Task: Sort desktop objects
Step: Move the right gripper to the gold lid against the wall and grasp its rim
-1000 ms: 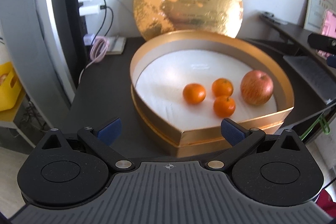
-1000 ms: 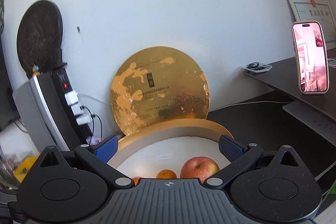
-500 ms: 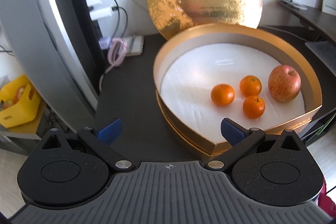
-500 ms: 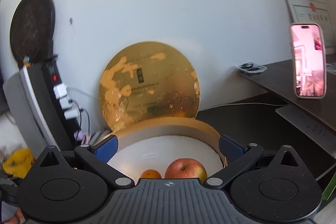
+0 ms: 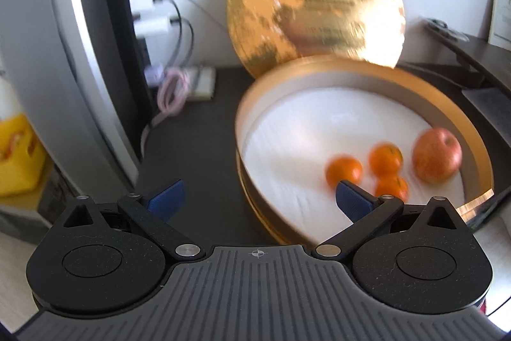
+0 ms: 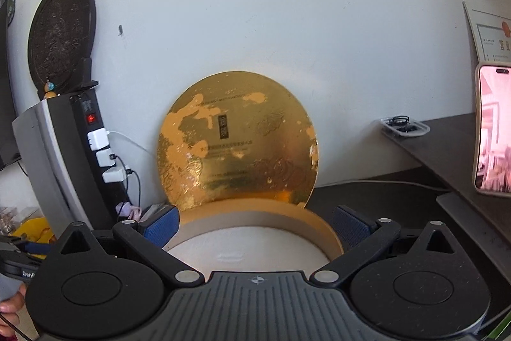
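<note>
Dark desktop (image 5: 198, 149) is seen under a gold box (image 5: 472, 149) where three oranges (image 5: 343, 171) and an apple (image 5: 437, 155) are kept, ahead-right of the left gripper (image 5: 258, 200), judged nearer; both it and the right gripper (image 6: 255, 226) are spread wide, empty.

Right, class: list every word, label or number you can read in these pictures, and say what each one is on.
"Gen": cut-off white letters on the black device at the left edge, right wrist view.
Gold lid: dark label and fine print lines, too small to read.
Certificate: red and black print, too small to read.
Phone: nothing legible.
</note>
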### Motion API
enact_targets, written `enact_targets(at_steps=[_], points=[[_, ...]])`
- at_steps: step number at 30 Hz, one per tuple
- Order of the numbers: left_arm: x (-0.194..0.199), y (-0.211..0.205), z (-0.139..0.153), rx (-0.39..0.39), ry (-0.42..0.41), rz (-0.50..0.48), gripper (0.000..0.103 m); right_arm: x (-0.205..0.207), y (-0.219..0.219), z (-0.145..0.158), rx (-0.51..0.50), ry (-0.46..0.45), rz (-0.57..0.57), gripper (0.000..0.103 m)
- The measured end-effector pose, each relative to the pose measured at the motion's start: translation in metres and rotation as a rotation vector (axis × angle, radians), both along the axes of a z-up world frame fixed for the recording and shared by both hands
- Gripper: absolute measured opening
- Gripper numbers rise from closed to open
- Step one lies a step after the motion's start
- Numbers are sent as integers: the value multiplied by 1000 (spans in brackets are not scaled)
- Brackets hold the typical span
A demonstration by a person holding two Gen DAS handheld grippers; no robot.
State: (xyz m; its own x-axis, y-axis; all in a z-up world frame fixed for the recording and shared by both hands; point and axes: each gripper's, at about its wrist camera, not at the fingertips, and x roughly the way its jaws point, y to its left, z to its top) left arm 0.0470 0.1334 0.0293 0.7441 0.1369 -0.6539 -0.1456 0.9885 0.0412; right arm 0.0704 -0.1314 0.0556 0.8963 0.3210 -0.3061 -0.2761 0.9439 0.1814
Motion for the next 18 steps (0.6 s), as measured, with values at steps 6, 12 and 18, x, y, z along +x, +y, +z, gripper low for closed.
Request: enact_targets(at_steps=[6,12,18], points=[[53,15,17,17,-67,-26,103,51,-8,6,-36,-31,34,103],[121,47,12,-5,-107,-35,103,127,-20,1,-33,-83,51,103],[191,86,-3,-45,-200,-76,103,212,-12,-21,-20,-44,93,103]])
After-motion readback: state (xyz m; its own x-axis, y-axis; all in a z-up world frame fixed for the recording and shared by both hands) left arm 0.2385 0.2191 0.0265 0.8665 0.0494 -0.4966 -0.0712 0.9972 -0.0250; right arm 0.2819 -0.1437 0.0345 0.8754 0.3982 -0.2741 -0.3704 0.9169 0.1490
